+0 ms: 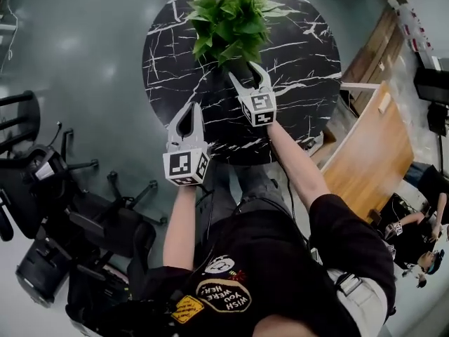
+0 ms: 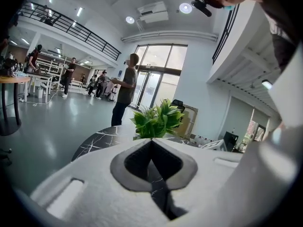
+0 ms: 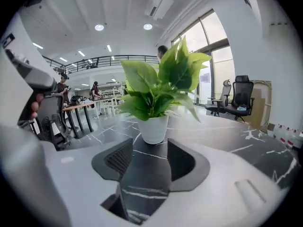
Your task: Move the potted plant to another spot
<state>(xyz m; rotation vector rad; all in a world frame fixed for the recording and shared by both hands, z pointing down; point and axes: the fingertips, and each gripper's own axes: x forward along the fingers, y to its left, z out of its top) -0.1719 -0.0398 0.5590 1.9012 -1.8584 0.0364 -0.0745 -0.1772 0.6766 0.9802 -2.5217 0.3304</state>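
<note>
A potted plant [image 1: 231,23] in a white pot stands at the upper centre of the head view on a round black marble counter [image 1: 168,62]. The right gripper [image 1: 247,72] is half open and empty, its tips just short of the pot. The left gripper [image 1: 188,108] is closed on nothing at the lower left.

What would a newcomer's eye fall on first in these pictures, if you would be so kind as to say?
The leafy green potted plant stands out at the far side of the round black table with its white veins. The right gripper reaches towards it with jaws apart, the white pot just beyond its tips. The left gripper hangs back over the table's near edge, jaws together.
</note>
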